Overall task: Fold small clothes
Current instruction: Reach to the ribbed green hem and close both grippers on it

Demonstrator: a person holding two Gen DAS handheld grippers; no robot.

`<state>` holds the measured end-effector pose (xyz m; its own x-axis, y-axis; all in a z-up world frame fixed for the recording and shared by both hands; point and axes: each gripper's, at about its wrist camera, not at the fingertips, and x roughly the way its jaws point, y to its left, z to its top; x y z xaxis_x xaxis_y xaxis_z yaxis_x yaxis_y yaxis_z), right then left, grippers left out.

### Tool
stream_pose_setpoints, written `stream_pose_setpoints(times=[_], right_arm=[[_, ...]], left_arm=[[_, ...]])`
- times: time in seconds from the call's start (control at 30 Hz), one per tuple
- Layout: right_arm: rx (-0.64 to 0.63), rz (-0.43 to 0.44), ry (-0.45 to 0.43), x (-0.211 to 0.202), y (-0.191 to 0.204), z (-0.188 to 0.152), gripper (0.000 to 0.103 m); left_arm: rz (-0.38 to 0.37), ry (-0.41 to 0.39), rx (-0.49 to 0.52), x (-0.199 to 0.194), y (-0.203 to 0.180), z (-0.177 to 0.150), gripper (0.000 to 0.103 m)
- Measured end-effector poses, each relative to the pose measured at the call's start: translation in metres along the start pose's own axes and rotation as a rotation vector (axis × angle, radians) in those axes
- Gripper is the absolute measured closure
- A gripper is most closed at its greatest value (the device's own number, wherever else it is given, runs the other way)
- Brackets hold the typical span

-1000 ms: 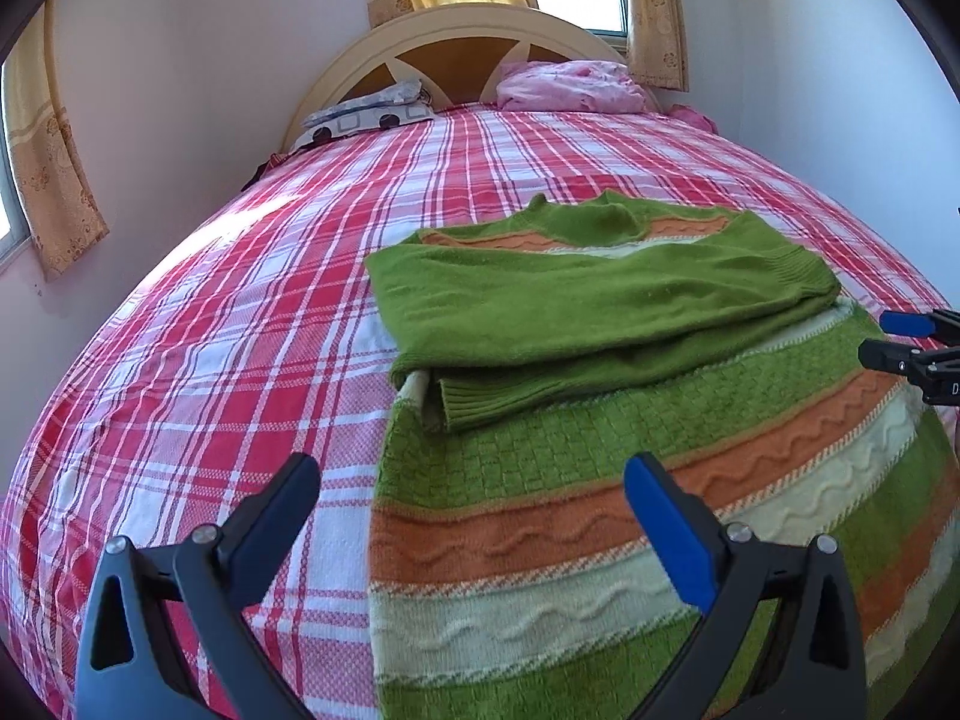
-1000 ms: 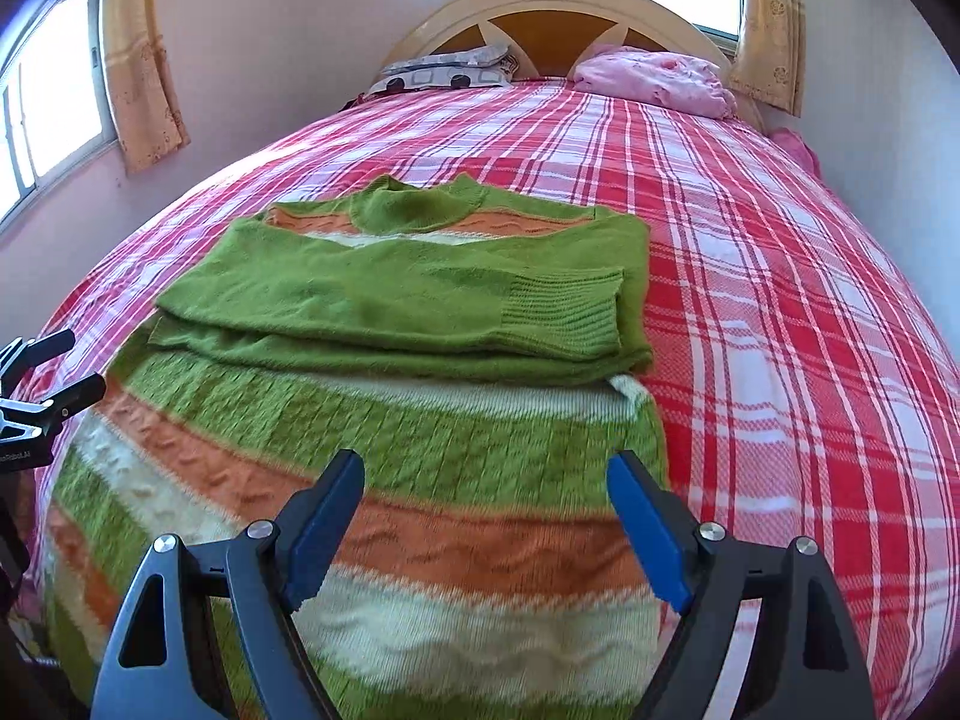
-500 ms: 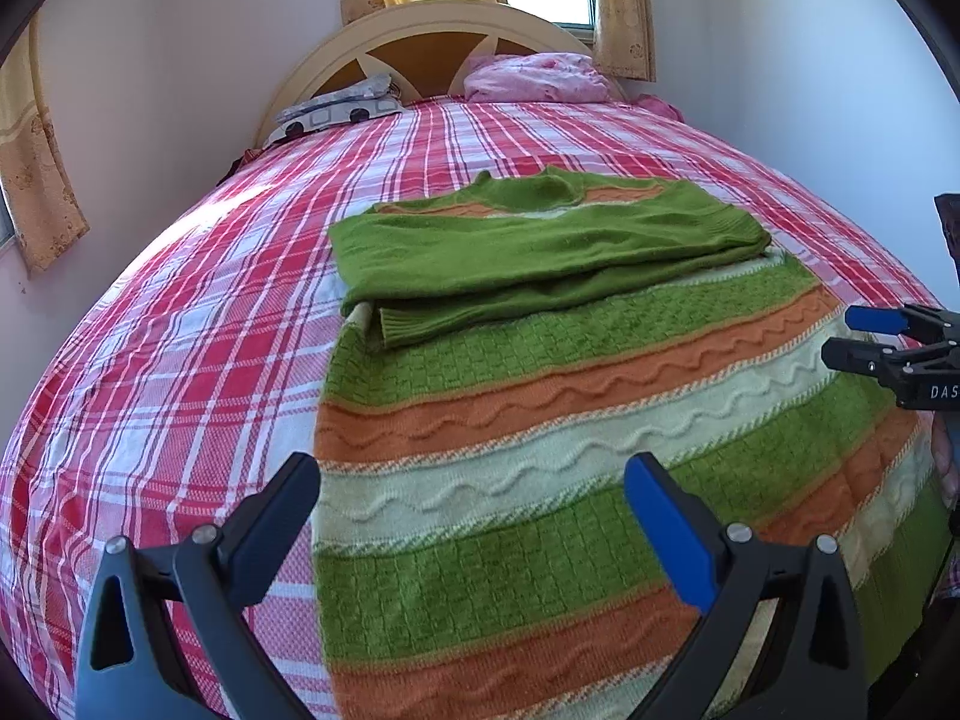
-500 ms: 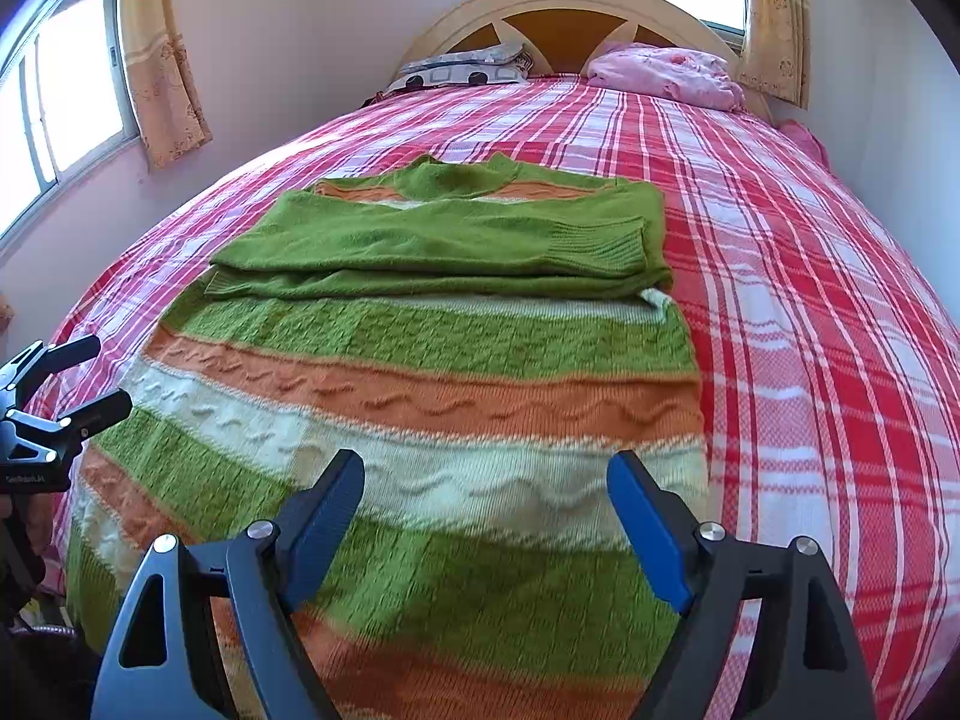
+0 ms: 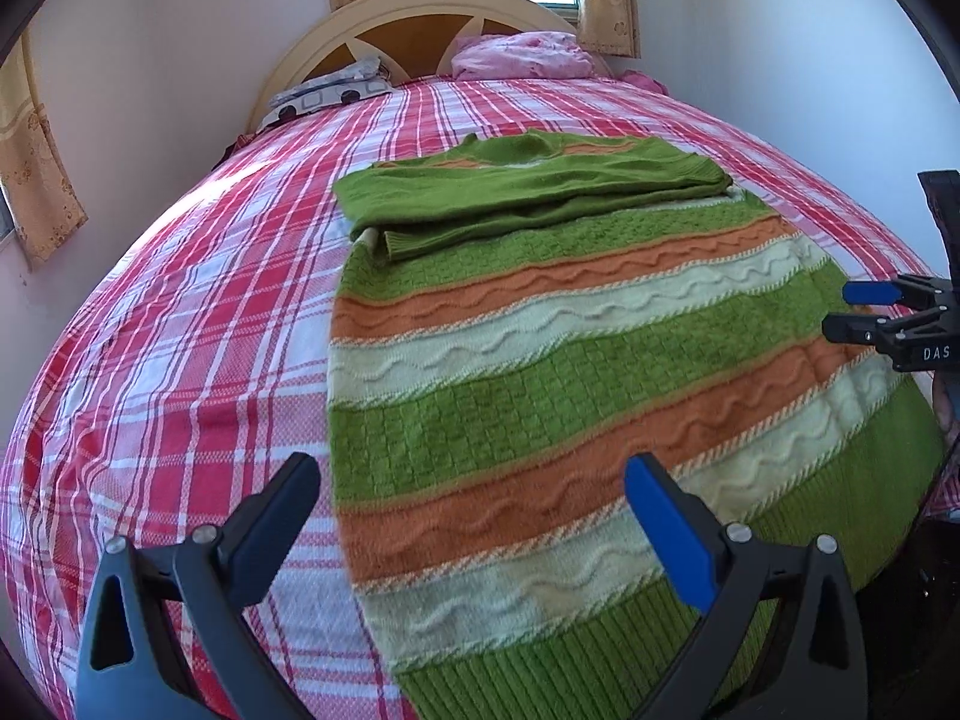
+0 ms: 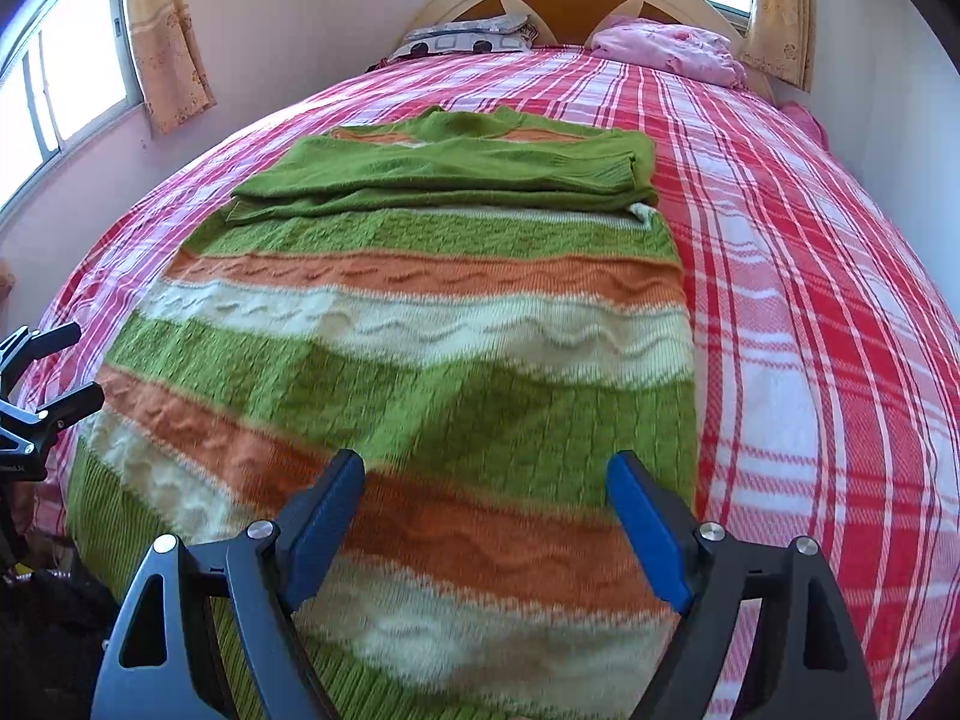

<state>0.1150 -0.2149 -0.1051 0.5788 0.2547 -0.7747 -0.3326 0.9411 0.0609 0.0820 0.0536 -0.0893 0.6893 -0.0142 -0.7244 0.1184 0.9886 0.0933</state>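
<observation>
A striped knit sweater (image 5: pixel 576 360) in green, orange and cream lies flat on the plaid bed; it also shows in the right wrist view (image 6: pixel 432 324). Both green sleeves (image 5: pixel 516 198) are folded across its chest, near the collar. My left gripper (image 5: pixel 474 510) is open and empty above the sweater's lower left part, near the hem. My right gripper (image 6: pixel 486 510) is open and empty above the lower right part. Each gripper shows at the edge of the other's view: the right one (image 5: pixel 864 309) and the left one (image 6: pixel 54 366).
The red and white plaid bedspread (image 5: pixel 180 330) covers the bed. A patterned pillow (image 5: pixel 327 93) and a pink bundle (image 5: pixel 522 57) lie by the wooden headboard (image 5: pixel 414 30). Walls and curtained windows stand close on both sides. The bed's near edge lies under the sweater's hem.
Both grippers have drawn back toward the foot of the bed, from the folded sleeves to the hem end. More of the sweater's striped body is in view. Both stay open.
</observation>
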Motion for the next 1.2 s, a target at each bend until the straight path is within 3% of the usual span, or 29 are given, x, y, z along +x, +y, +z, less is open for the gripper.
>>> stream_pose_setpoints(times=[0.23,0.4,0.47,0.57,0.63,0.77,0.87,1.0,1.03,1.07,1.2], right_arm=[[-0.019,-0.002,0.006,-0.017,0.008,-0.023,0.019],[-0.041,-0.021,0.011,-0.026,0.014,-0.041,0.019],[-0.044,-0.024,0.012,-0.029,0.014,-0.045,0.019],[-0.041,-0.03,0.002,-0.034,0.013,-0.051,0.019],[-0.04,-0.035,-0.003,-0.037,0.013,-0.053,0.019],[-0.033,-0.039,-0.005,-0.041,0.009,-0.055,0.019],[-0.026,-0.044,-0.011,-0.046,0.006,-0.057,0.019],[0.0,-0.04,0.002,-0.054,0.0,-0.064,0.019],[0.009,-0.038,0.006,-0.056,-0.003,-0.066,0.019],[0.022,-0.035,0.008,-0.058,-0.006,-0.068,0.019],[0.08,-0.034,0.002,-0.07,-0.022,-0.079,0.019]], left_arm=[[-0.018,0.004,-0.105,-0.022,0.021,-0.027,0.003],[-0.069,0.083,-0.158,-0.024,0.023,-0.055,0.02],[-0.092,0.115,-0.179,-0.022,0.023,-0.062,0.037],[-0.134,0.15,-0.212,-0.018,0.025,-0.066,0.05],[-0.147,0.167,-0.241,-0.015,0.027,-0.067,0.055],[-0.16,0.202,-0.288,-0.009,0.032,-0.075,0.056],[-0.123,0.198,-0.285,-0.012,0.033,-0.076,0.055],[-0.139,0.206,-0.294,-0.012,0.037,-0.078,0.055],[-0.143,0.204,-0.287,-0.013,0.036,-0.079,0.06],[-0.158,0.202,-0.28,-0.013,0.034,-0.078,0.073],[-0.168,0.199,-0.242,-0.013,0.026,-0.075,0.079]])
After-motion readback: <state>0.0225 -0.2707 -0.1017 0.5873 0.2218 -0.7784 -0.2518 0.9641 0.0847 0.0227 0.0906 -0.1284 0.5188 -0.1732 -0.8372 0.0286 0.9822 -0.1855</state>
